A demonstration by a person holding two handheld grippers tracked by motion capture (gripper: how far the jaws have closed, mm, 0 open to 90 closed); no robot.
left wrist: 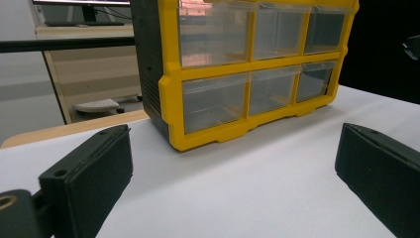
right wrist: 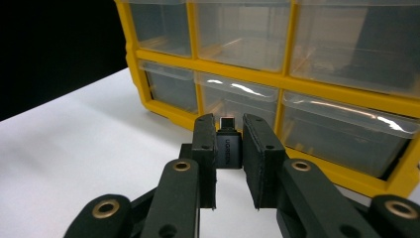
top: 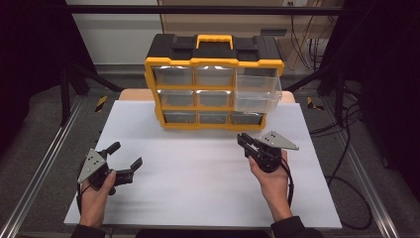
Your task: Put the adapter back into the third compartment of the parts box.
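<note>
Adapter (right wrist: 229,148): body mostly hidden between right gripper (right wrist: 229,158) pads, only end and part of printed face show. Organizer (left wrist: 247,69) top cut off in both gripper views. Drawer contents too blurred to tell.

Beyond the fingers, the white table (top: 198,198) ends at a strip of pale wood (top: 133,94), with a light wall (top: 114,34) and a wooden cabinet (top: 223,20) behind it. Either side of the fingers, grey metal rails (top: 44,163) run along the table over a dark grey floor (top: 29,119). Black cables (top: 346,144) trail across that floor on the right, and black curtains (top: 386,49) close in both sides.
</note>
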